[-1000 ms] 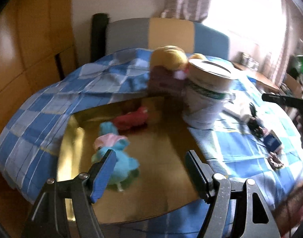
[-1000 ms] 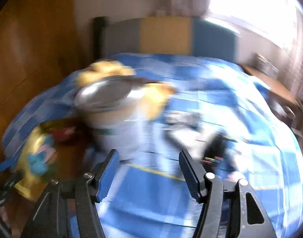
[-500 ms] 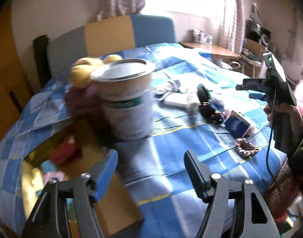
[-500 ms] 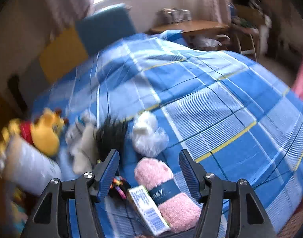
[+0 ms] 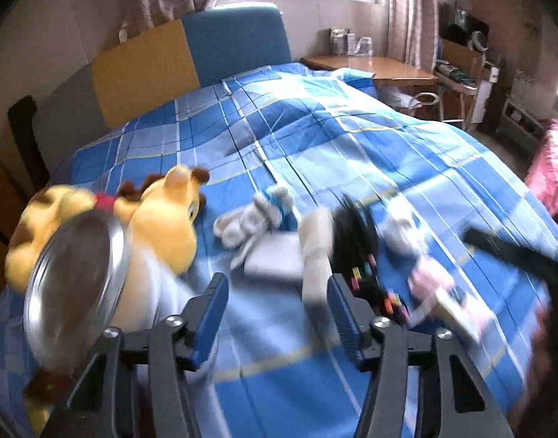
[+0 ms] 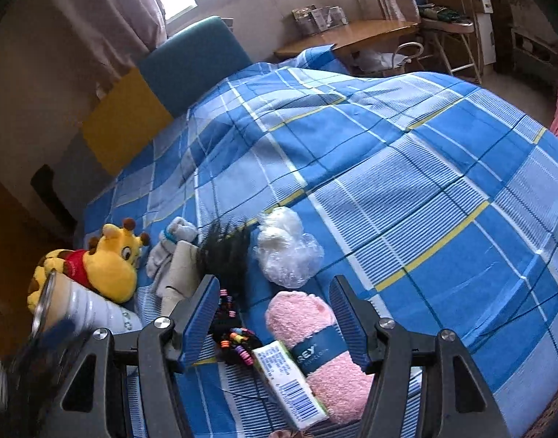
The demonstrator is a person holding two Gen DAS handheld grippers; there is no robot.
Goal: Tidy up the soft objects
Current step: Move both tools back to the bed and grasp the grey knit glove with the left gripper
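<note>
Right gripper spread over a fluffy pink banded sock roll, sharp only here; left gripper, closing, empty above blue checked bedding.

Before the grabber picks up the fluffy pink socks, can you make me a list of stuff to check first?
1. Right gripper empty: ok, nothing pinched between its blue pads.
2. Jaws wide enough: ok, they stand either side of the pink socks without touching.
3. Socks lined up: ok, the pink bundle lies between the fingers in the right wrist view.
4. Nothing in the way: not ok, a barcoded box leans against the socks and colourful hair ties lie close beside them.
5. Left gripper out of the way: cannot tell, its view is blurred; its jaws have just been closing with nothing between them.
</note>
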